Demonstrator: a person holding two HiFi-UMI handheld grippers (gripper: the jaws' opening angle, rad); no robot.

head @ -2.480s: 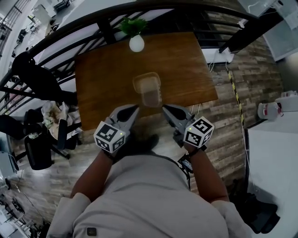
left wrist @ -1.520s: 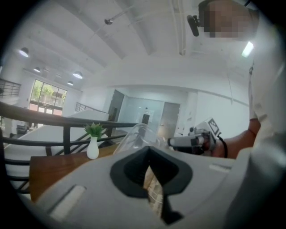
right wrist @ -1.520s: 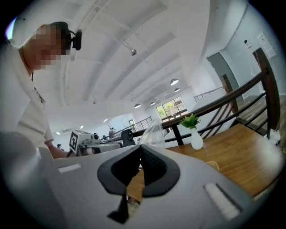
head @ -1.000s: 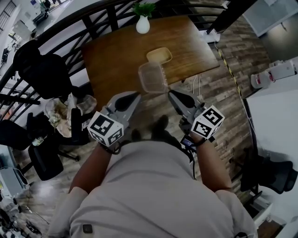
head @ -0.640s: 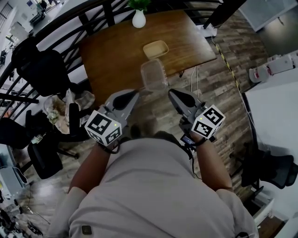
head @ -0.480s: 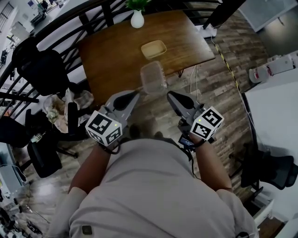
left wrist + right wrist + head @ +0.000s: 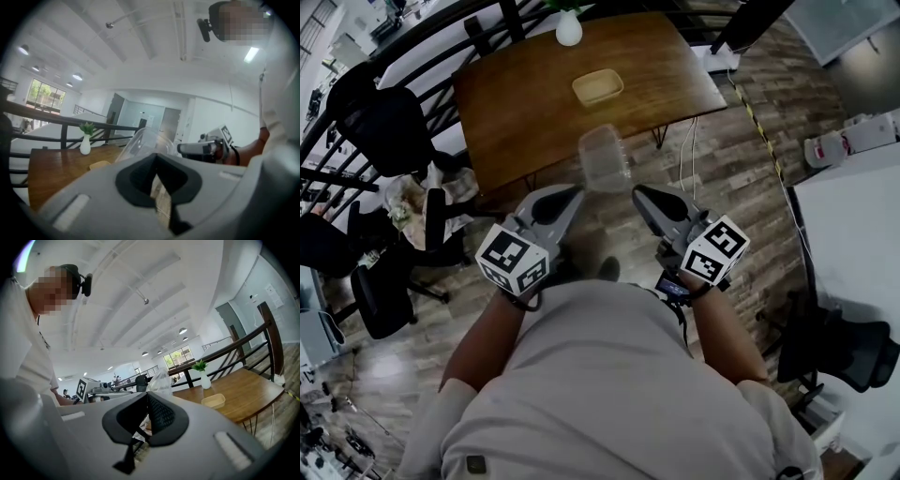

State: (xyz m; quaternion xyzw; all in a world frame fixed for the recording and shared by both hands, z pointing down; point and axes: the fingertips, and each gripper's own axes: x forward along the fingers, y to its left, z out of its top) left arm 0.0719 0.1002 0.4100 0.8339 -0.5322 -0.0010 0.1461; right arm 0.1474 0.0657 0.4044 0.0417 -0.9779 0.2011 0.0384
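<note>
- The left gripper [image 7: 572, 195] and the right gripper [image 7: 639, 193] each have their jaws pressed together on an opposite near corner of the clear plastic container [image 7: 605, 159].
- The container hangs in the air between them, off the table. In the head view it shows against the table's near edge and the plank floor [image 7: 741, 141].
- Pinching from both sides likely keeps the thin, flexible tub level and stops it twisting.
- In the left gripper view the container's clear wall [image 7: 143, 143] rises just past the closed jaws, and the right gripper view shows the same wall [image 7: 161, 380].
- On the brown wooden table [image 7: 516, 103] lies a shallow tan tray [image 7: 597, 86], well apart from the container.
- A white vase with a green plant [image 7: 569, 30] stands at the table's far edge by the dark railing [image 7: 412, 37].
- A black chair [image 7: 380, 122] stands left of the table.
- The room is a bright, open, white-ceilinged hall.
</note>
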